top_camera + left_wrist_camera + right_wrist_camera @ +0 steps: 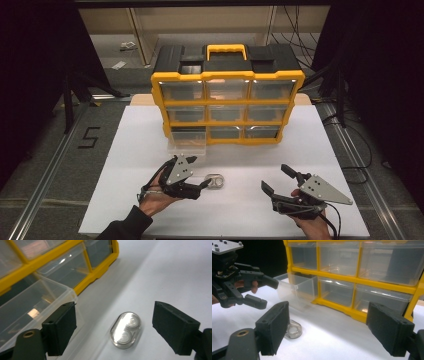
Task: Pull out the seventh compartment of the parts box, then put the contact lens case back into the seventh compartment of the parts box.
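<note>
A small clear oval piece (216, 181) with two round hollows lies flat on the white board, in front of the yellow and black drawer cabinet (227, 76). My left gripper (200, 171) hovers just left of it, open, its fingertips on either side of the piece's near end without touching. In the left gripper view the piece (125, 330) lies between and below the wide jaws of the left gripper (113, 312). My right gripper (274, 177) stands open at the right with nothing in it. The right gripper view shows the piece (294, 330) beside its left jaw, and the left gripper (270, 293) beyond.
The cabinet's bottom left clear drawer (186, 145) is pulled out over the white board (150, 150); it is also seen as the open drawer (32, 302) and drawer (297, 288). The other drawers are pushed in. Dark floor, rails and cables lie around the board.
</note>
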`<state>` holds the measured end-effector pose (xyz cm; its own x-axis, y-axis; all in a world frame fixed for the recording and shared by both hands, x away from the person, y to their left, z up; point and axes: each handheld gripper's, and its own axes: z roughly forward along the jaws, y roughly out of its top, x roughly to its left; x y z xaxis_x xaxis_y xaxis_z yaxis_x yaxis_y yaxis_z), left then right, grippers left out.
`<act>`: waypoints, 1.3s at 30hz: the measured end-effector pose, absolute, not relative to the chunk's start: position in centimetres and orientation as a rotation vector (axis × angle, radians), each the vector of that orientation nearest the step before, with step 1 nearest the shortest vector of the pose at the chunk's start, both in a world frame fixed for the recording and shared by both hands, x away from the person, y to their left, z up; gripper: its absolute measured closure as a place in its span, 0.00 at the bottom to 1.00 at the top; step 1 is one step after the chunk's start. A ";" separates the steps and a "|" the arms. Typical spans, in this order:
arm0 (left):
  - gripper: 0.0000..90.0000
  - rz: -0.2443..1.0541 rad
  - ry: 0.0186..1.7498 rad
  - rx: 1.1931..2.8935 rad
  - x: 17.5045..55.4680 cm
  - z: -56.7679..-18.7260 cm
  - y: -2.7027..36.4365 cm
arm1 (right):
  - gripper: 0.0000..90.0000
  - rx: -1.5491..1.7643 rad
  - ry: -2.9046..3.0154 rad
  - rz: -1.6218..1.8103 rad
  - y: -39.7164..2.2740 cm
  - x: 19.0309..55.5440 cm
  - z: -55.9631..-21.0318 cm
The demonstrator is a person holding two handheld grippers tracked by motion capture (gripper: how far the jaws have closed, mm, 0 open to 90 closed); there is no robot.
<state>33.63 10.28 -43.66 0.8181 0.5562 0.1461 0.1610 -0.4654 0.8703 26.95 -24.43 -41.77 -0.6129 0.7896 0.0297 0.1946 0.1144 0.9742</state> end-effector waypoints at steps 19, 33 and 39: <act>0.21 0.434 0.444 2.170 34.6 -44.3 7.5 | 0.22 0.950 1.890 1.527 -24.4 26.9 -41.8; 0.22 0.344 0.406 2.327 35.8 -45.0 6.0 | 0.22 0.946 1.902 1.516 -24.2 27.0 -41.8; 0.23 0.301 0.407 2.397 36.8 -45.6 5.4 | 0.22 0.944 1.898 1.520 -24.2 27.0 -41.8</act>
